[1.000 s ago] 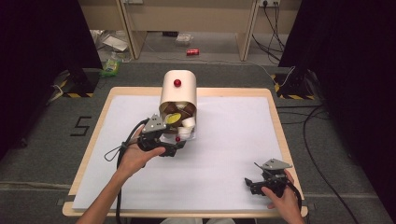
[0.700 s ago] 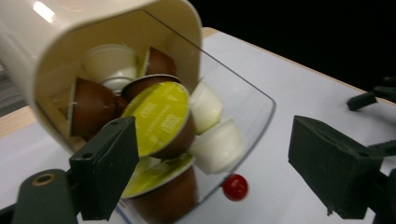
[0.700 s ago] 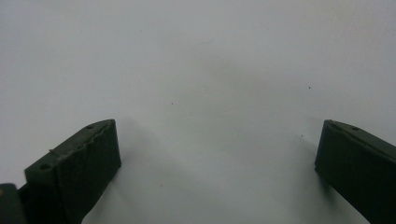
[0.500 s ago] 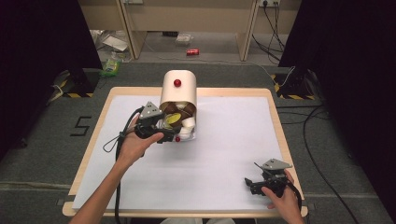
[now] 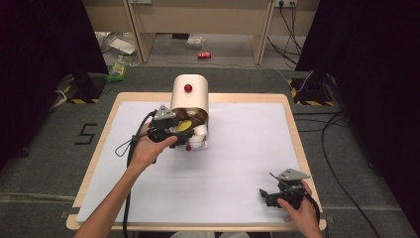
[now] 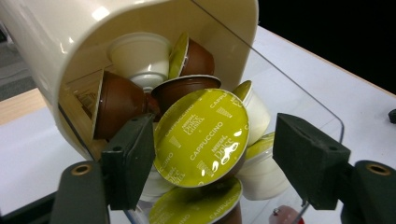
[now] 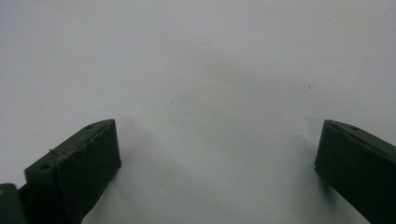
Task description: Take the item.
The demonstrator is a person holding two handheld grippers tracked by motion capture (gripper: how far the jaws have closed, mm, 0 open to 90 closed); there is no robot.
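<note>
Coffee-capsule dispenser as landmark: a cream cylinder with a red knob, lying near the far edge of the white table, its mouth turned toward the person and piled with Dolce Gusto capsules.

Left gripper at the dispenser's mouth. Its jaws have just been closing, and a yellow-green "Cappuccino" capsule stands between them, foil lid facing the camera. We read the left pad as touching the rim or just beside it, while the right pad is clearly apart from the capsule, so nothing is pinched as yet. In the high view the same gripper sits just in front of the mouth, held by the left hand.

Right gripper lies well away from the dispenser, at the near right corner, with jaws spread wide over bare table.

For a clean grasp, we judge that the pads should meet the capsule's rim on opposite sides, squarely across its widest part. The left pad is the one to watch, since it could nudge the brown capsule behind. A gentle close seems wise, as the foil lid and thin plastic cup may dent. A straight pull out of the mouth should clear the transparent guard.
</note>
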